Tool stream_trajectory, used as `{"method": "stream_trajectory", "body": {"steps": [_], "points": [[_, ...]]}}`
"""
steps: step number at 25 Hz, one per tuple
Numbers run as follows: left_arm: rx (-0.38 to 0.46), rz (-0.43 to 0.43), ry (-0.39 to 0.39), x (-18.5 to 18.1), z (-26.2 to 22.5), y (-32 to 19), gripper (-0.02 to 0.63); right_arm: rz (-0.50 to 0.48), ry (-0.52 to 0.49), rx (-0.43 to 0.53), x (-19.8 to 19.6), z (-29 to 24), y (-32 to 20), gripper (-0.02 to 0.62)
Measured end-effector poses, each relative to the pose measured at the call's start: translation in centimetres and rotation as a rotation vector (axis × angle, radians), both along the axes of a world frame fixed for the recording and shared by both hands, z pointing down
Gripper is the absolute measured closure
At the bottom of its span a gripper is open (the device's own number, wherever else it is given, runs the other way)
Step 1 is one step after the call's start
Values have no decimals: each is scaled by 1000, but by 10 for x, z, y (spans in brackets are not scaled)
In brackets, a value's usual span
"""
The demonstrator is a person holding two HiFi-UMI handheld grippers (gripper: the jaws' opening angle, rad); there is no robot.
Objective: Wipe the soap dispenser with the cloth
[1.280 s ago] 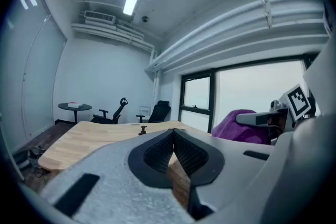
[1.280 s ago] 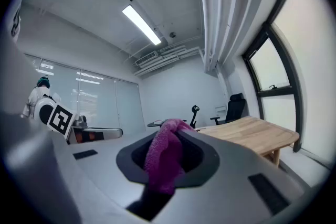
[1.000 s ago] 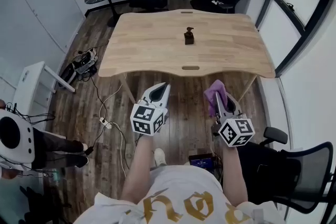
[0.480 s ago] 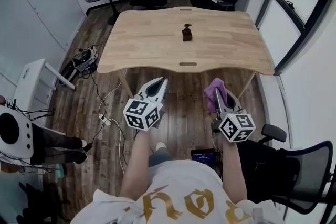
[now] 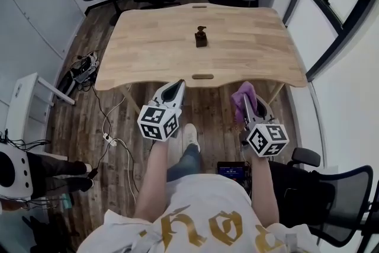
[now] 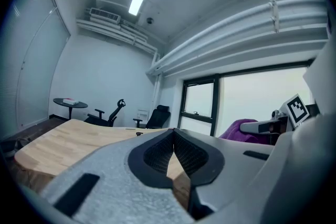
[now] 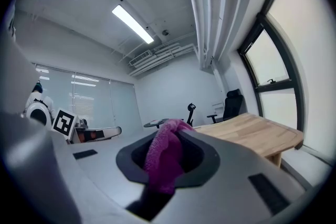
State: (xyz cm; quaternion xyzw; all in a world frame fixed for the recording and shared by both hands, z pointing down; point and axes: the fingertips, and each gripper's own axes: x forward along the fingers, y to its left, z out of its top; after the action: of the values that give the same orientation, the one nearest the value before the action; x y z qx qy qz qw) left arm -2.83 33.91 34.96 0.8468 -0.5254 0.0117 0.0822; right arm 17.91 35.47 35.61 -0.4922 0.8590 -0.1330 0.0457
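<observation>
Head view, looking steeply down: a person stands at the near side of a pale wooden table [image 5: 148,50] on a dark plank floor [image 5: 77,109]. At far left, cables [image 5: 108,124] trail across the floor.

The left gripper [image 5: 179,85] is held out in front of the person's body, its tips close to the table's front edge. In the left gripper view its jaws are closed tip to tip, with nothing between them.

Further right, a small dark soap dispenser [image 5: 201,37] stands upright near the middle of the tabletop, alone and well apart from both grippers.

The right gripper [image 5: 245,99] is held level with the left one, also short of the table. Its jaws are clamped on a purple cloth [image 5: 243,92]. In the right gripper view the cloth bunches up between the pads and hangs down below them.

At far right, a dark-framed window [image 5: 334,6] runs along the wall, and a black office chair [image 5: 340,201] sits by the person's right side.
</observation>
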Motion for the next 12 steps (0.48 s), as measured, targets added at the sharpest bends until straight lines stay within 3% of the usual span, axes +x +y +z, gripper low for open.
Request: {"method": "stream_trajectory", "body": {"steps": [8,12], "points": [[-13,-53,13,-31,17,-182,600,55,-3,-36,-21,15,-172,548],[-47,-23,3,-44,19,-281,600,-6,-58,-23,-53,5,-269,548]]}}
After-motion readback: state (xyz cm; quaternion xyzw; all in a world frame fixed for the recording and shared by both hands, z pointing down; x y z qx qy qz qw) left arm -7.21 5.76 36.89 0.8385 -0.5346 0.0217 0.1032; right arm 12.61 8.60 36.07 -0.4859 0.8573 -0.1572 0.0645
